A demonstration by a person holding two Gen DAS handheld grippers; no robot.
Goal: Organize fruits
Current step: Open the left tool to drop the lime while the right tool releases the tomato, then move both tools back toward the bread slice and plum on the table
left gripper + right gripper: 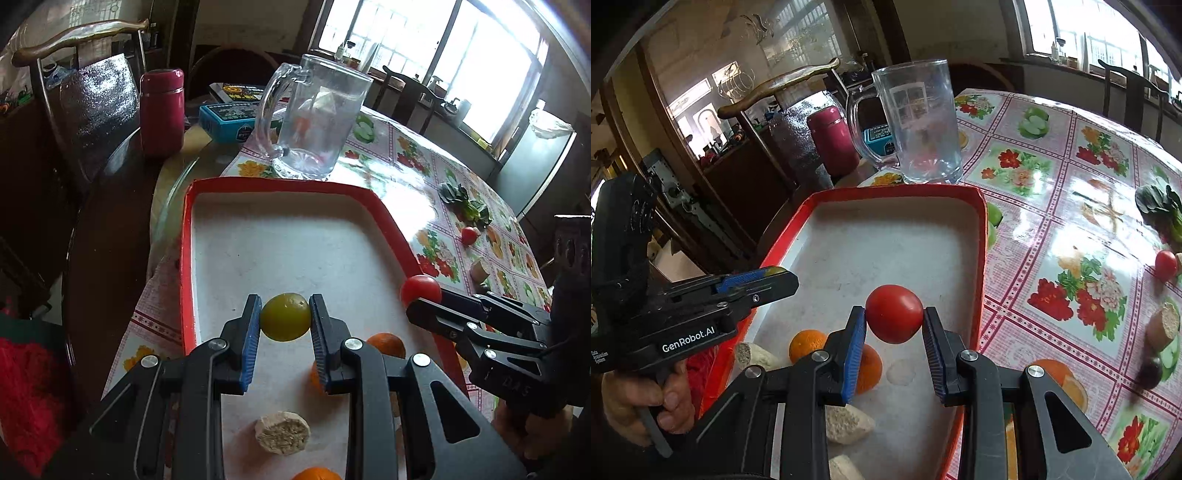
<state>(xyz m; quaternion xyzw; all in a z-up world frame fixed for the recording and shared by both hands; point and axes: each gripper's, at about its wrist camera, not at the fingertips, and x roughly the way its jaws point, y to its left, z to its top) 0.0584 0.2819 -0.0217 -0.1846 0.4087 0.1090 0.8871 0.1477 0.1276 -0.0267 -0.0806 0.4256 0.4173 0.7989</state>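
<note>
Green fruit (285, 316) and tomato (894, 313) held above tray (295, 183).

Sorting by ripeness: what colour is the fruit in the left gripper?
Yellow-green fruit, clearest in the left wrist view.

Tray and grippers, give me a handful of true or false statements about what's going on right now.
1. The left gripper holds a yellow-green fruit. True.
2. The right gripper is empty. False: it is shut on a red tomato.
3. Oranges lie in the red-rimmed tray. True.
4. The glass mug stands inside the tray. False: it stands on the tablecloth beyond the tray's far rim.
5. A second tomato lies on the tablecloth, outside the tray. True.
</note>
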